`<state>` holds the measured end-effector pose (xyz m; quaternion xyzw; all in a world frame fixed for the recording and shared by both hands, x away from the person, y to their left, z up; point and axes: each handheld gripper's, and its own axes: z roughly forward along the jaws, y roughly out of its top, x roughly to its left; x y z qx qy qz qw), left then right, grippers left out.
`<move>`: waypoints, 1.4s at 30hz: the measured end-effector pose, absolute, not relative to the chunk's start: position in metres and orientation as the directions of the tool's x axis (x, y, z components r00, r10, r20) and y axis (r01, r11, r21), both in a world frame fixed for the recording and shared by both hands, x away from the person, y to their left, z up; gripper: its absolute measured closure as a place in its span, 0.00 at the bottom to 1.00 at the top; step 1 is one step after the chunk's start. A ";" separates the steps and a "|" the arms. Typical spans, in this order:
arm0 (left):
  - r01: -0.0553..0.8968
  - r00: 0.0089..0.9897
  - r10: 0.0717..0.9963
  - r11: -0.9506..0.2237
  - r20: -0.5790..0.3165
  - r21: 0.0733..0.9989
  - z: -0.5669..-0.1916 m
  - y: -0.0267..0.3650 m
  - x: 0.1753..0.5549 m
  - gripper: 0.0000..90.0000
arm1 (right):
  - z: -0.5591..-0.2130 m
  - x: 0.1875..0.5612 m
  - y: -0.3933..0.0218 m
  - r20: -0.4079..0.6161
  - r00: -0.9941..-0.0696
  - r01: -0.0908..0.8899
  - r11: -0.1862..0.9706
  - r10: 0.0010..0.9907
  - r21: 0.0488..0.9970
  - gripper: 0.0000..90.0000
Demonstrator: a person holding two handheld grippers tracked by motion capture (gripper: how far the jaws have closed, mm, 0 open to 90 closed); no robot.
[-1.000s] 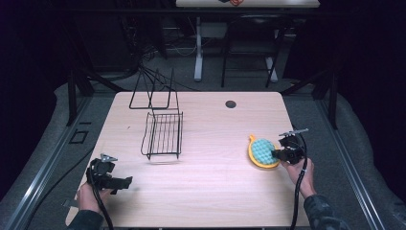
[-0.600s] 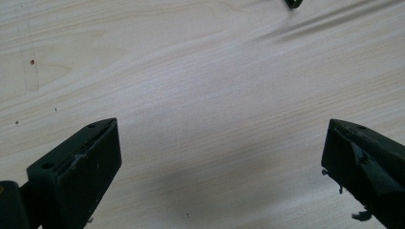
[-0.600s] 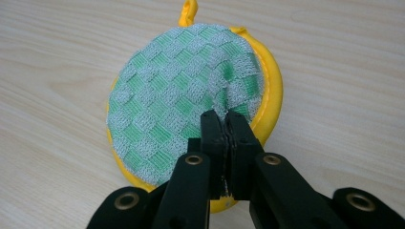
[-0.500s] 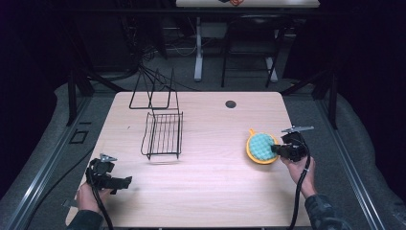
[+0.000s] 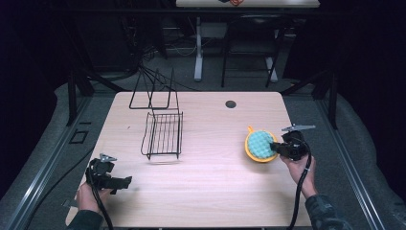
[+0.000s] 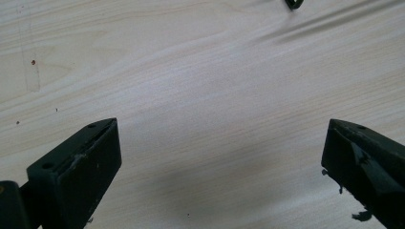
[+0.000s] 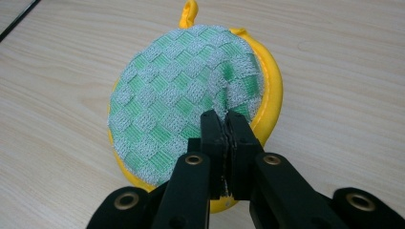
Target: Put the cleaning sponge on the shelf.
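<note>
A round pot holder (image 5: 260, 145) (image 7: 191, 109), green-and-white checked with a yellow rim and a yellow loop, hangs tilted just above the table's right side. My right gripper (image 5: 276, 147) (image 7: 223, 119) is shut on its near edge, pinching the fabric into a fold between the pads. My left gripper (image 5: 123, 182) (image 6: 222, 157) rests at the table's front left corner, jaws wide open with bare wood between them. A black wire rack (image 5: 163, 134) lies on the table left of centre.
A second black wire frame (image 5: 152, 91) stands at the table's back left edge. A small dark round hole (image 5: 231, 104) sits near the back edge. The light wooden table (image 5: 210, 191) ends close behind both hands, with dark floor and desk legs beyond.
My right gripper has lifted slightly with the pot holder, which has tipped up off the table. The left gripper has stayed where it was.
</note>
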<state>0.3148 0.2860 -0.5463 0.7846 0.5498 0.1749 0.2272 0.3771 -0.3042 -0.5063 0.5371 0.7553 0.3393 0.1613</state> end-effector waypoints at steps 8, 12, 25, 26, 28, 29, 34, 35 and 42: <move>0.782 0.334 0.942 -0.291 0.023 0.551 -0.546 0.285 0.315 0.00 | -0.500 0.375 -0.295 0.123 -0.398 0.686 0.206 0.909 0.698 0.98; 0.783 0.333 0.943 -0.290 0.023 0.551 -0.546 0.285 0.315 0.00 | -0.496 0.374 -0.289 0.120 -0.417 0.677 0.219 0.901 0.703 0.98; 0.783 0.332 0.943 -0.291 0.026 0.550 -0.546 0.285 0.315 0.00 | -0.482 0.370 -0.272 0.121 -0.470 0.637 0.241 0.874 0.732 0.98; 0.783 0.332 0.943 -0.291 0.026 0.550 -0.546 0.285 0.315 0.00 | -0.481 0.370 -0.271 0.124 -0.470 0.638 0.240 0.874 0.732 0.98; 0.781 0.333 0.942 -0.292 0.027 0.551 -0.546 0.285 0.315 0.00 | -0.480 0.370 -0.269 0.126 -0.474 0.637 0.240 0.872 0.732 0.98; 0.782 0.334 0.942 -0.293 0.027 0.551 -0.546 0.285 0.315 0.00 | -0.479 0.370 -0.268 0.125 -0.480 0.633 0.245 0.868 0.734 0.98; 0.781 0.334 0.942 -0.293 0.027 0.551 -0.546 0.285 0.315 0.00 | -0.476 0.369 -0.261 0.123 -0.495 0.627 0.255 0.860 0.736 0.98; 0.781 0.334 0.942 -0.293 0.027 0.551 -0.546 0.285 0.315 0.00 | -0.476 0.369 -0.260 0.124 -0.499 0.622 0.255 0.858 0.741 0.98; 0.785 0.333 0.943 -0.293 0.027 0.546 -0.547 0.284 0.315 0.00 | -0.473 0.370 -0.250 0.120 -0.520 0.612 0.271 0.846 0.743 0.98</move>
